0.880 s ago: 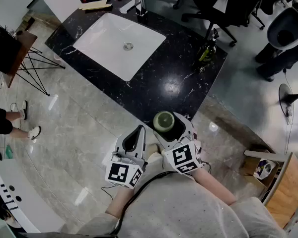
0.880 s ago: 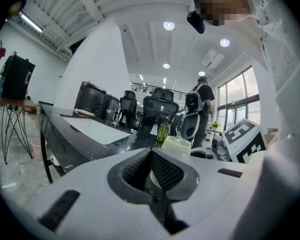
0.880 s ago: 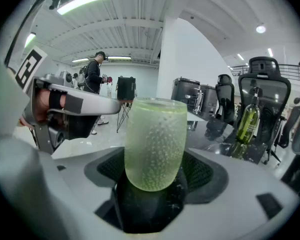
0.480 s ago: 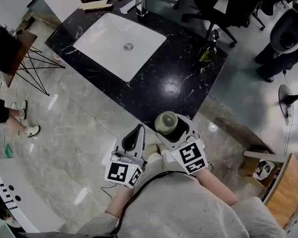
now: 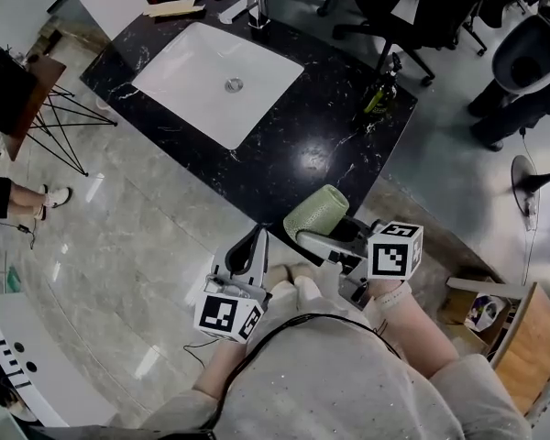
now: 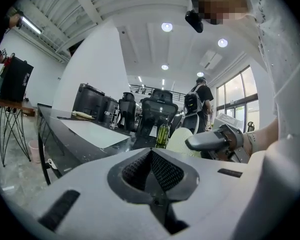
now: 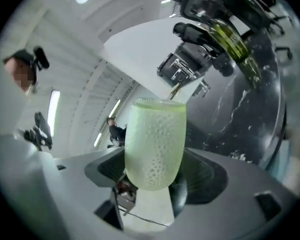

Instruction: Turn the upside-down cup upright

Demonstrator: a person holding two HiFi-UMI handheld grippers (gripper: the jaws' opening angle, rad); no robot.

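The pale green dimpled cup (image 5: 317, 212) hangs at the near edge of the black counter (image 5: 302, 145), tilted on its side so that its long wall shows. My right gripper (image 5: 313, 229) is shut on it, rolled over, with its marker cube out to the right. In the right gripper view the cup (image 7: 155, 141) fills the gap between the wide-set jaws of the right gripper (image 7: 155, 170). My left gripper (image 5: 254, 243) is held to the left of the cup, shut and empty. In the left gripper view, past the left gripper (image 6: 151, 168), the cup (image 6: 182, 139) shows at the right.
A white sink basin (image 5: 215, 67) is set in the counter, with a faucet (image 5: 257, 3) behind it and a dark green bottle (image 5: 379, 94) at the right. Office chairs (image 5: 532, 53) stand beyond. A wooden stool (image 5: 518, 337) is at the lower right, a person's shoes (image 5: 55, 195) at the left.
The right gripper has rolled over and its marker cube has swung up to the right. The cup, earlier seen end-on as a circle, now lies tilted sideways. The left gripper has stayed put.
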